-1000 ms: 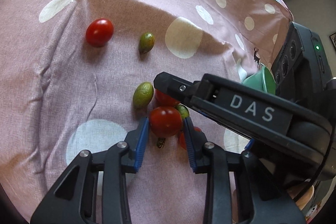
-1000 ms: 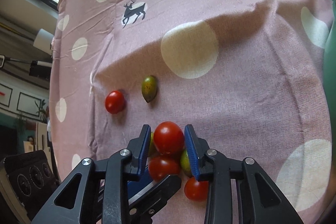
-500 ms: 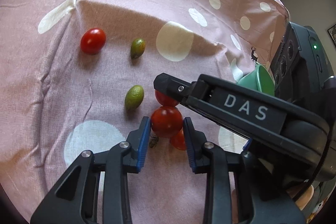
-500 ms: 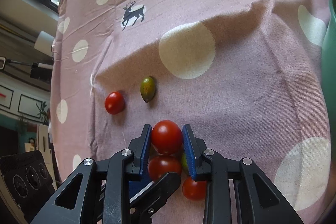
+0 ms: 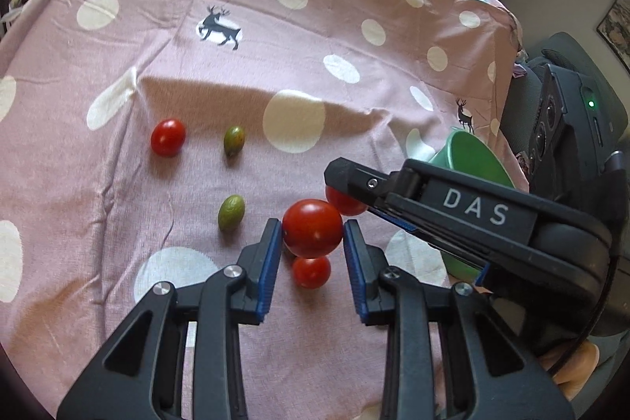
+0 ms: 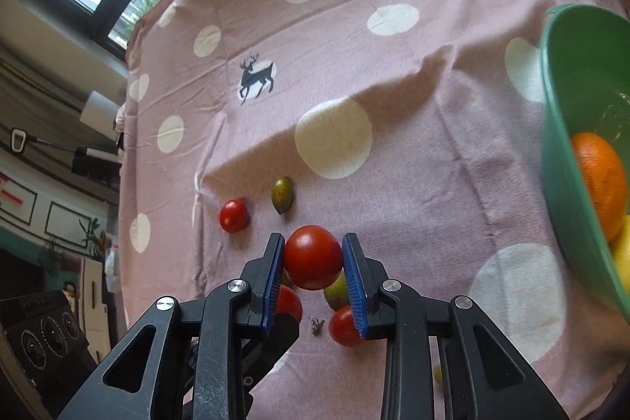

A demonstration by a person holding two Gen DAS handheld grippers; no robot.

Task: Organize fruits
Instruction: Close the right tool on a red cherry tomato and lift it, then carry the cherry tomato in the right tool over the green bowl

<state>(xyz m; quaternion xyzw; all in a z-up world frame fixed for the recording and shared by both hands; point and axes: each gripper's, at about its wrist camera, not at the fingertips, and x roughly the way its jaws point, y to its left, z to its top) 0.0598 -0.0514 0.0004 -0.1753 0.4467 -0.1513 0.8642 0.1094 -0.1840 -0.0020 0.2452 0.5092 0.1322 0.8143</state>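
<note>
Both grippers clamp round red tomatoes above a pink polka-dot cloth.

In the left wrist view, a small red cherry tomato lies at nine o'clock, two green olive-shaped fruits beside it toward centre. The left gripper pinches a glossy red tomato between its blue pads, another small red one on the cloth beneath. The right gripper squeezes its own red tomato; at three o'clock in its view, a green plastic bowl holds an orange.
</note>
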